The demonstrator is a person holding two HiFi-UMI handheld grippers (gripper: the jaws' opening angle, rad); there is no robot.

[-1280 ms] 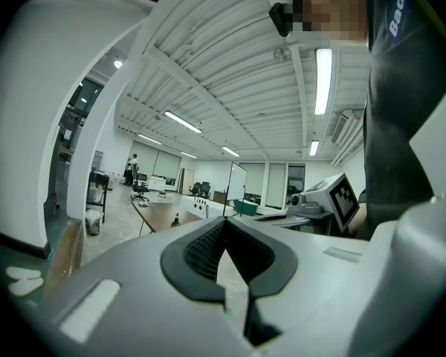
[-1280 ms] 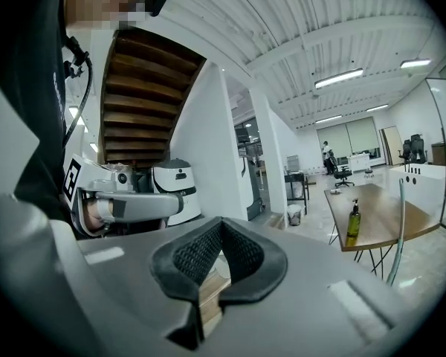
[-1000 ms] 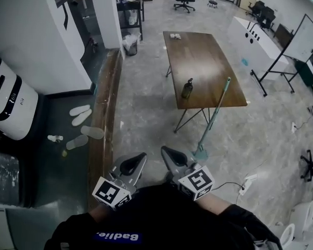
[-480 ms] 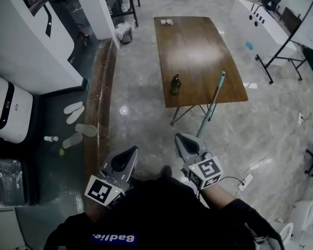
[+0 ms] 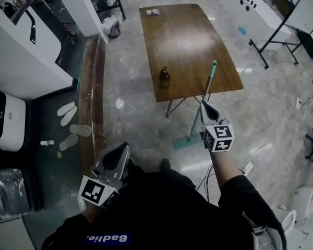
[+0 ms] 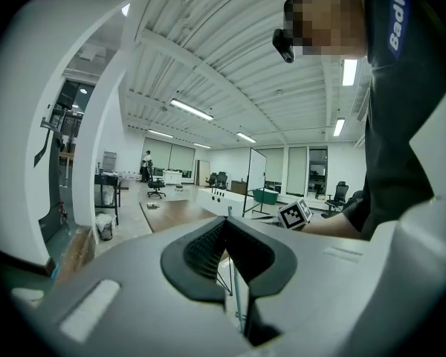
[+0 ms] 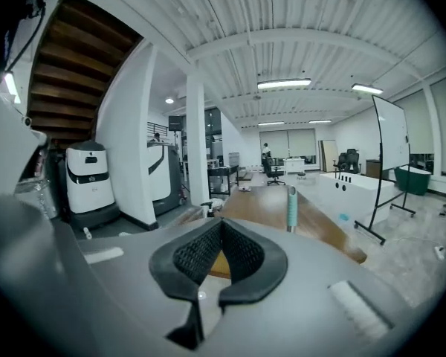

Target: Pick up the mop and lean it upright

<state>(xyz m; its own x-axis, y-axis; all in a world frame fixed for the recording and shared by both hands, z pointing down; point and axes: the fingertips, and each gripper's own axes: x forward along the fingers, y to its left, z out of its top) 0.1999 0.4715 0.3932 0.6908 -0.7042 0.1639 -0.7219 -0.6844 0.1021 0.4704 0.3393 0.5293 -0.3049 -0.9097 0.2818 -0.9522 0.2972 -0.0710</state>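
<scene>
The mop leans against the near right edge of the wooden table (image 5: 182, 40). Its teal handle top (image 5: 213, 64) rests at the table edge and its teal head (image 5: 183, 141) lies on the floor. My right gripper (image 5: 205, 104) reaches out beside the pole, jaws shut with nothing between them; whether it touches the pole I cannot tell. In the right gripper view the handle top (image 7: 291, 207) stands ahead, just right of the right gripper (image 7: 221, 225). My left gripper (image 5: 113, 158) stays low near my body, shut and empty, and its view shows the thin pole (image 6: 234, 292).
A dark bottle (image 5: 164, 77) stands near the table's front edge and a small packet (image 5: 153, 12) lies at its far end. A wooden curb (image 5: 91, 103) runs along the left, with slippers (image 5: 68, 113) beyond it. A cable (image 5: 253, 158) trails on the floor at right.
I have stepped closer to the table. My right gripper has swung forward and right, from near my body out to the mop pole. The left gripper has slid back and left.
</scene>
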